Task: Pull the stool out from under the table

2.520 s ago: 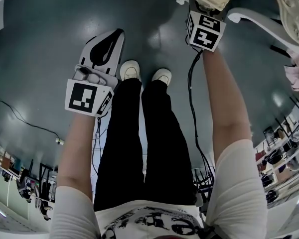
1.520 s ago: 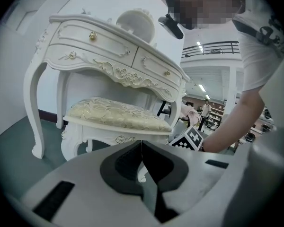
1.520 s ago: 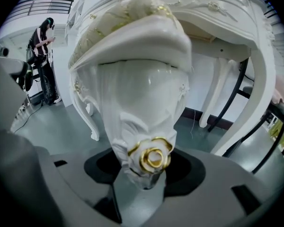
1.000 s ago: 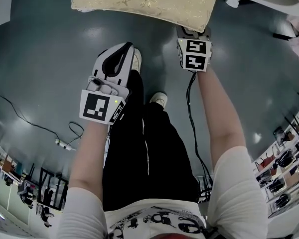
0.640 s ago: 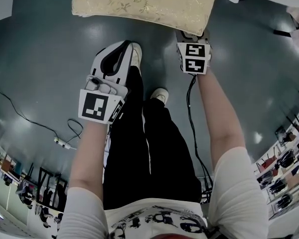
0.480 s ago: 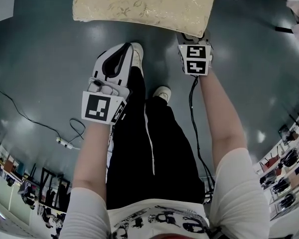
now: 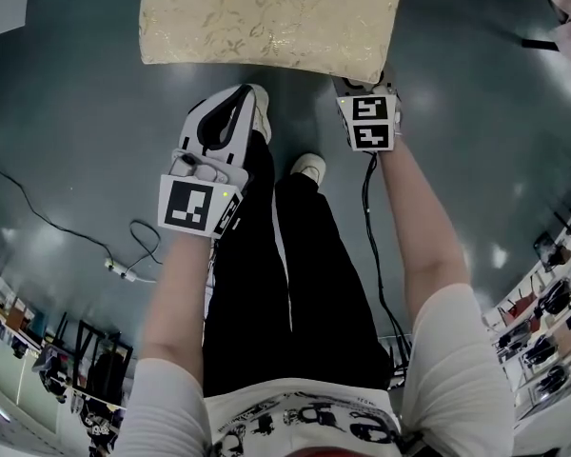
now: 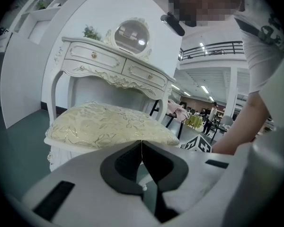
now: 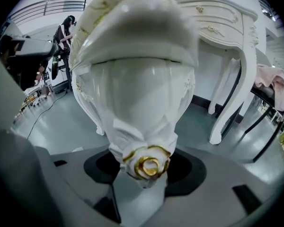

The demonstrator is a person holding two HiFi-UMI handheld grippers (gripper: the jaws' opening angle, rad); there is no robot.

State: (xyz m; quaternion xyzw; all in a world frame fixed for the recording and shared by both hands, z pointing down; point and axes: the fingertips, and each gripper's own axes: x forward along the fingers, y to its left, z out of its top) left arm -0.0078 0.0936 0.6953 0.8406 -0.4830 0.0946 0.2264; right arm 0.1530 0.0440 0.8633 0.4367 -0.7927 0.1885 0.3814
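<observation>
The stool [image 7: 266, 17] has a cream, gold-patterned cushion and stands on the dark floor at the top of the head view. My right gripper [image 7: 364, 84] reaches under its near right corner. In the right gripper view the right gripper [image 9: 144, 174] is shut on the stool's white carved leg [image 9: 137, 126], just at its gold rose [image 9: 147, 164]. My left gripper [image 7: 226, 112] hangs shut and empty short of the cushion's near edge. In the left gripper view the stool [image 8: 109, 126] stands in front of the white dressing table [image 8: 109, 67].
The table's curved leg [image 9: 232, 103] rises behind the stool on the right. A black cable [image 7: 38, 222] and a power strip [image 7: 119, 269] lie on the floor at the left. The person's shoes [image 7: 309, 168] stand close behind the grippers. Pink cloth [image 9: 274, 86] hangs at the far right.
The stool has come out toward the person with the right gripper shut on its leg; more of the cushion shows. The left gripper has stayed shut and empty.
</observation>
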